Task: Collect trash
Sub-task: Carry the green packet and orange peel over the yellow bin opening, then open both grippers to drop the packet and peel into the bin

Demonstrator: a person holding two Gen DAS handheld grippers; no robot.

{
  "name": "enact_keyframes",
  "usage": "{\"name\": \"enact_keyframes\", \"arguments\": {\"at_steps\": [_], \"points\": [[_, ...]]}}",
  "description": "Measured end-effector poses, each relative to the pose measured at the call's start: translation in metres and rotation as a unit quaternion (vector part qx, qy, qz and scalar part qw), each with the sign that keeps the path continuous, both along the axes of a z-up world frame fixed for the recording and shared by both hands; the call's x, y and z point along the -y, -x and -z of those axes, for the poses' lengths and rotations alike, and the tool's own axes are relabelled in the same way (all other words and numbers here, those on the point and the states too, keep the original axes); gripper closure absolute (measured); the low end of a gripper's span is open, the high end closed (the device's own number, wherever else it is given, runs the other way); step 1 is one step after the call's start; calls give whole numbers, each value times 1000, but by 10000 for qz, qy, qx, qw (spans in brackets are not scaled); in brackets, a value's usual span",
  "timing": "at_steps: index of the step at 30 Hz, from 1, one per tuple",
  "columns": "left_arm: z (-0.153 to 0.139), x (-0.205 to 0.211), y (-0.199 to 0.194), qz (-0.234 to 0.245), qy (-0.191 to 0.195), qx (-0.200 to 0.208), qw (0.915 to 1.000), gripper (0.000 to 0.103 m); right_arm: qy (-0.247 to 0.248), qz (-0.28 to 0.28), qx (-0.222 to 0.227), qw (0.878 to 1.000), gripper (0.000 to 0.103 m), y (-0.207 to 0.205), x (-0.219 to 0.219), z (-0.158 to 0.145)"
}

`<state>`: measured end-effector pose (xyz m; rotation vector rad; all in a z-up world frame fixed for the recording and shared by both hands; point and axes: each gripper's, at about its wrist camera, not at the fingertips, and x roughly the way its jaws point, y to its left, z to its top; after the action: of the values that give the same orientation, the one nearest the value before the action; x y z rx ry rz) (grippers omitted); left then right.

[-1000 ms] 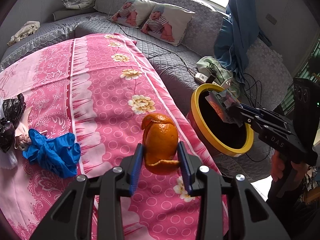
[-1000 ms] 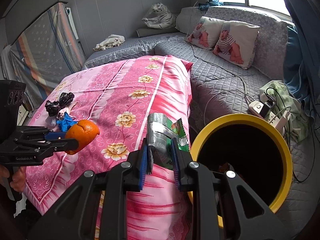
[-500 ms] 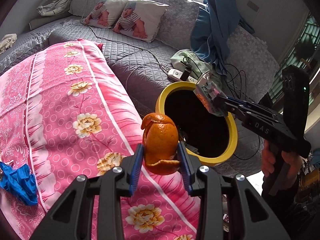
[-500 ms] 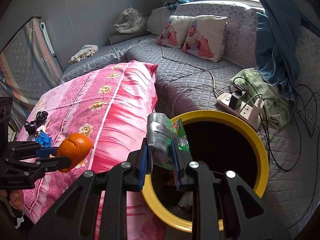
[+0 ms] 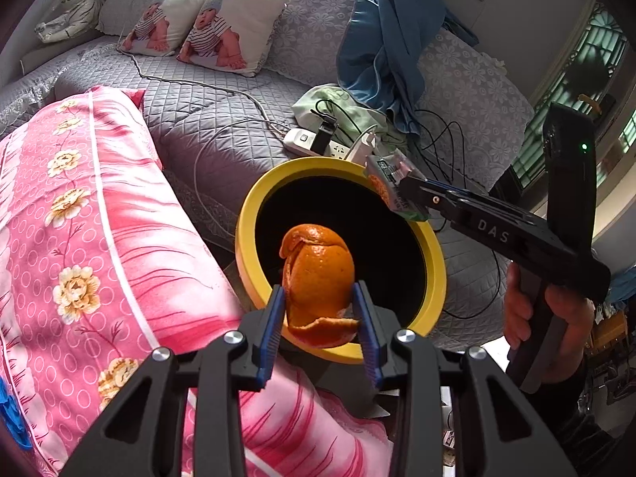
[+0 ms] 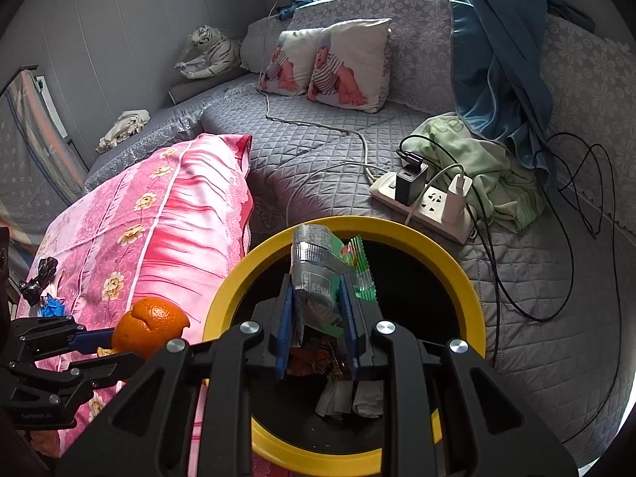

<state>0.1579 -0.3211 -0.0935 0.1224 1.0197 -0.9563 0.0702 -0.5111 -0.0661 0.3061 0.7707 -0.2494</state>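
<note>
Left claw (image 5: 320,310) clenching orange peel (image 5: 318,274), right claw (image 6: 316,318) clenching foil wrapper (image 6: 314,274); we are holding both over yellow-rimmed bin (image 6: 473,302) for dropping.

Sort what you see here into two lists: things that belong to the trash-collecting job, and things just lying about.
Part of the job:
- round yellow-rimmed black bin
- curled orange peel in the left claw
- crumpled silver-and-green snack wrapper in the right claw
- crumpled black wrappers and blue glove on the pink floral quilt

Just lying about:
- white power strip
- baby-print pillows
- plush white tiger
</note>
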Motion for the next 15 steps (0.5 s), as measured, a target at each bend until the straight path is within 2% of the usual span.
{"name": "enact_keyframes", "arguments": {"at_steps": [15], "points": [[24,43,4,253,-215,-89,9994,70,-193,320,-321,9988,81,-13,31,28]]}}
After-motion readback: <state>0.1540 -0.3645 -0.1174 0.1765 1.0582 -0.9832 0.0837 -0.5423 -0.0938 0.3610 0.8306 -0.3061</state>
